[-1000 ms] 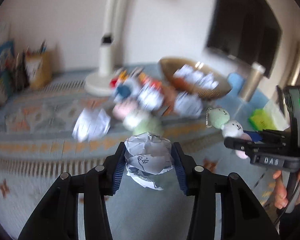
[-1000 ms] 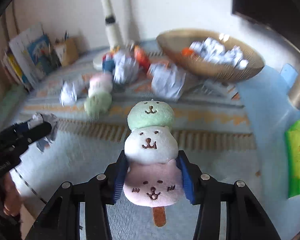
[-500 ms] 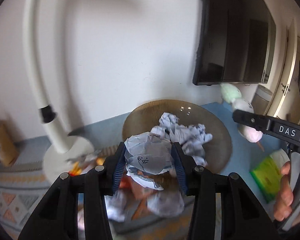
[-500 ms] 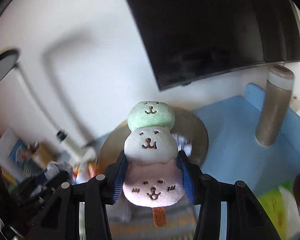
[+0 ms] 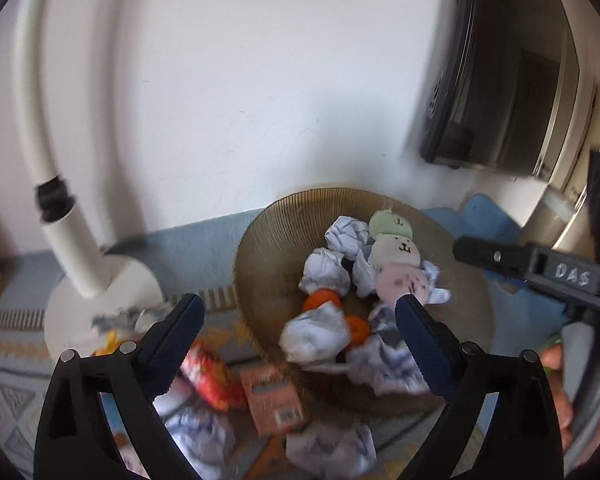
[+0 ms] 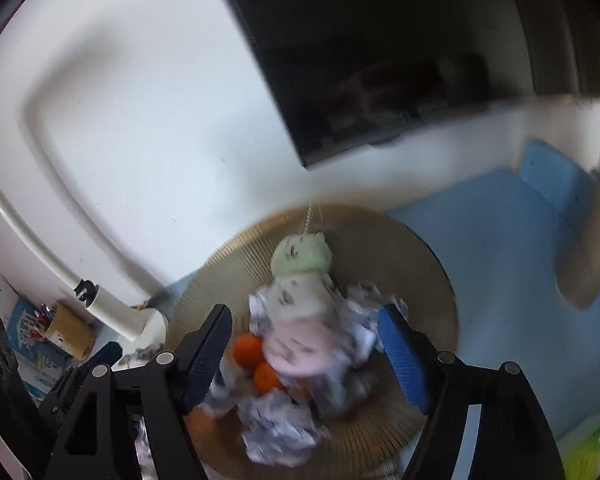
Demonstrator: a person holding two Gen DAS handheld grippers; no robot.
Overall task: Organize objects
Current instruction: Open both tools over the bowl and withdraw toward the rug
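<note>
Plush toy: the soft toy [image 5: 396, 256] lies inside the basket, on top of the paper; it is three round fuzzy heads in a row, green, white and pink, with small stitched faces. In your right wrist view it [image 6: 300, 304] is blurred, with a thin bead chain at the green end.
Paper balls: the crumpled white paper balls [image 5: 324, 270] with dark print are piled in the middle of the basket, wrinkled and irregular in shape.
Oranges: two small smooth orange fruits [image 5: 320, 302] sit between the paper balls.
Basket: the round shallow basket [image 5: 260, 272] is golden-brown with fine ribs running to the rim.
Left gripper: your left gripper [image 5: 298, 334] is released, the blue ridged pads spread wide, nothing between them, just before the near rim of the basket.
Right gripper: your right gripper [image 6: 306, 346] is also spread wide and empty, above the toy.
Outside the basket: a red packet [image 5: 210, 374], an orange carton [image 5: 274, 400] and more crumpled paper [image 5: 330, 450] lie on the patterned cloth [image 5: 4, 396].
Lamp: a white lamp [image 5: 88, 264] with a curved tube stands left of the basket.
</note>
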